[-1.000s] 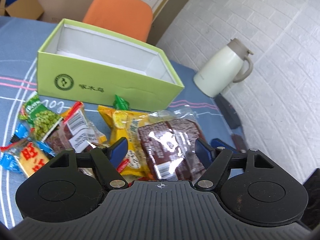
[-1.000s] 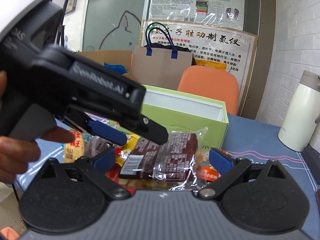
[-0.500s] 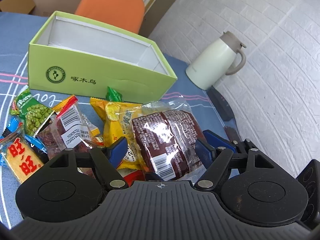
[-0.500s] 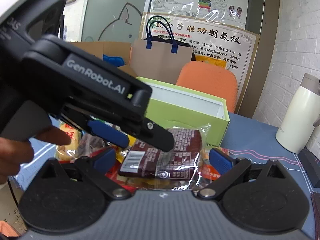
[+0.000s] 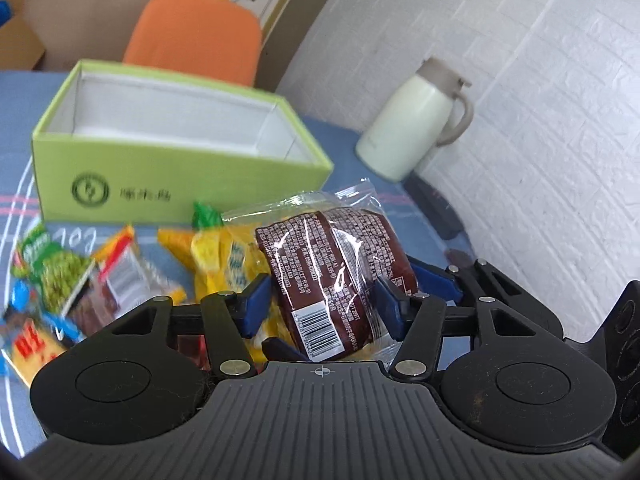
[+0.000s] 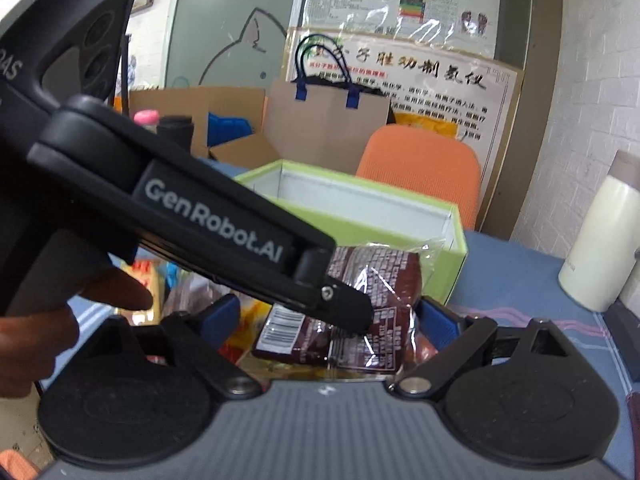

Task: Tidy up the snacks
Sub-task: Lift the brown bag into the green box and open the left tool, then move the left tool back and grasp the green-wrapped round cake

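Note:
A brown snack packet in clear wrap (image 5: pixel 336 272) sits between the blue pads of my left gripper (image 5: pixel 322 304), which is shut on it and holds it lifted and tilted above the snack pile. The packet also shows in the right wrist view (image 6: pixel 360 312), between the wide-open pads of my right gripper (image 6: pixel 328 320), which does not touch it. The left gripper's black body (image 6: pixel 180 216) crosses that view. An open green box (image 5: pixel 160 160) with a white, empty inside stands behind the pile. Yellow (image 5: pixel 224 256), green-pea (image 5: pixel 60 276) and red-and-yellow (image 5: pixel 32 348) packets lie in front of it.
A cream thermos jug (image 5: pixel 416 128) stands on the blue tablecloth at the right, near the white brick wall. An orange chair (image 5: pixel 196 36) is behind the box. Cardboard boxes and a paper bag (image 6: pixel 320 120) are farther back.
My left gripper has closed on the brown packet and lifted it off the pile, tilting it up. The right gripper stays open around it and has moved slightly closer.

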`<state>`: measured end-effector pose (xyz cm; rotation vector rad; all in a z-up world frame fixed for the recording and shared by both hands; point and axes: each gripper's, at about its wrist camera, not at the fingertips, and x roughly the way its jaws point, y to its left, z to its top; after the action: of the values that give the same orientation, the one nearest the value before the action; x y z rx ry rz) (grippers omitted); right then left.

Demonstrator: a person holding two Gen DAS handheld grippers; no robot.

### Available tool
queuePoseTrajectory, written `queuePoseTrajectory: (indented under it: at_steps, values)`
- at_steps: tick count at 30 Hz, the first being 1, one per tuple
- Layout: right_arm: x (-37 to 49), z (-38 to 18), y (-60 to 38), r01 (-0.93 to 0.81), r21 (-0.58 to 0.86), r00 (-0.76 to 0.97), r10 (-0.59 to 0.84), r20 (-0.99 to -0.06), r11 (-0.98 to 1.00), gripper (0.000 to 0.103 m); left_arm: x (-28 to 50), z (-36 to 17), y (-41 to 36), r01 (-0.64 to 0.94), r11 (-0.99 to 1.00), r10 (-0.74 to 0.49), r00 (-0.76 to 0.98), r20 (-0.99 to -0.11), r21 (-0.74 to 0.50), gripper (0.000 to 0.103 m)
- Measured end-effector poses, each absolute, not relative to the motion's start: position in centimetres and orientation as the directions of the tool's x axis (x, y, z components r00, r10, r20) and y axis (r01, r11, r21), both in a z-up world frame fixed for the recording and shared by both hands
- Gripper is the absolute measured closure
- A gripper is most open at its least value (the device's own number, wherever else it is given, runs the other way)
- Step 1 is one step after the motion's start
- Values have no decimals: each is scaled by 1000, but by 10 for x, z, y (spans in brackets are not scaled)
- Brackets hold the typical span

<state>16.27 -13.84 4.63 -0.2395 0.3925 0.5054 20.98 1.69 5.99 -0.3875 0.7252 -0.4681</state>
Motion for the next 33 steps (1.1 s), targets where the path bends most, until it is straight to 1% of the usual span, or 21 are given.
queuePoseTrajectory:
  at_steps: [3,5,9,11,14,17,20,22,24,25,26,27,30,33]
  values:
    - [178,65,-121,-517,-154,818,433,-379,842,8,221,84,32,290,831,-525,692,-495,-476,64]
    - [198,74,-102,-538,-168,813,455,-363,826,8,234,101,48,278,852,-486,734,-475,-443,64]
    - [256,80,-58,-589,-176,781,500,-374,789,8,279,124,84,218,901,-386,797,-464,-376,64]
    - [286,75,-37,-614,-160,755,517,-403,773,8,307,125,101,177,921,-336,809,-482,-346,64]
    - [326,57,-16,-638,-113,711,526,-466,761,8,348,110,122,118,934,-296,786,-542,-338,65]
    - [359,36,-10,-646,-41,664,534,-524,762,8,378,81,130,96,936,-292,748,-596,-338,65]
    - [378,19,-11,-645,28,623,547,-559,764,9,396,60,136,87,934,-299,725,-621,-347,63]
    - [380,17,-13,-633,34,628,539,-562,773,9,399,57,143,84,924,-314,727,-611,-374,49]
    - [372,23,-19,-618,29,652,533,-539,785,9,391,63,150,91,918,-316,753,-577,-385,44]
    - [368,28,-21,-612,32,664,535,-523,790,9,382,71,152,98,918,-314,770,-555,-384,38]
    - [359,33,-27,-606,40,674,540,-504,794,9,373,77,154,101,919,-309,784,-539,-380,35]
    - [351,40,-32,-601,50,683,546,-485,797,1,362,85,156,101,921,-299,800,-520,-375,31]
    - [328,60,-44,-573,52,727,537,-429,818,1,327,103,159,117,924,-290,834,-469,-363,26]
    - [307,71,-49,-548,36,743,506,-438,836,1,290,113,159,124,919,-291,854,-431,-374,23]
